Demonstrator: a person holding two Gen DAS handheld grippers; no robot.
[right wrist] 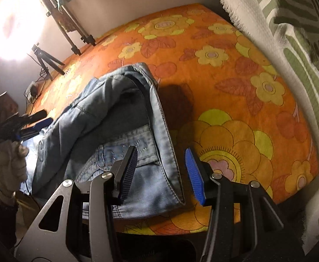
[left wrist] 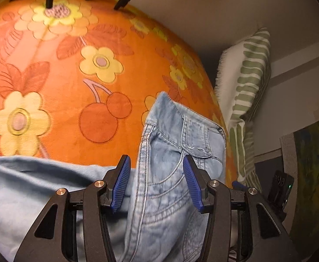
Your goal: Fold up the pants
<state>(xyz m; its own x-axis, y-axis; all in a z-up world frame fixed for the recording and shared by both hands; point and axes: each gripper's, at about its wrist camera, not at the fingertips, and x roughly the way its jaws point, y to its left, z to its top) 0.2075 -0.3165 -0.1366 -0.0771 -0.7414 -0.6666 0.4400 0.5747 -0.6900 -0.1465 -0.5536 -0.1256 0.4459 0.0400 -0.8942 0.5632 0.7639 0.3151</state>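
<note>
Across the orange flowered bed, the pants are lying bunched, waistband end nearest both cameras. The left tool is standing apart, its pads straddling a denim fold without pressing it; the right tool is likewise spread over the waistband edge, probably lining up for a pinch. The legs are running out of view, so the fold's progress is hard to judge.

pants: faded blue denim, matt, pale raised seam stitching | bedspread under pants: plush, velvety orange cloth, flower print | pillow beside bedspread: woven cloth, frayed fringe edge | left gripper pads: ribbed blue plastic; arms: matt black, shiny metal rivets
</note>
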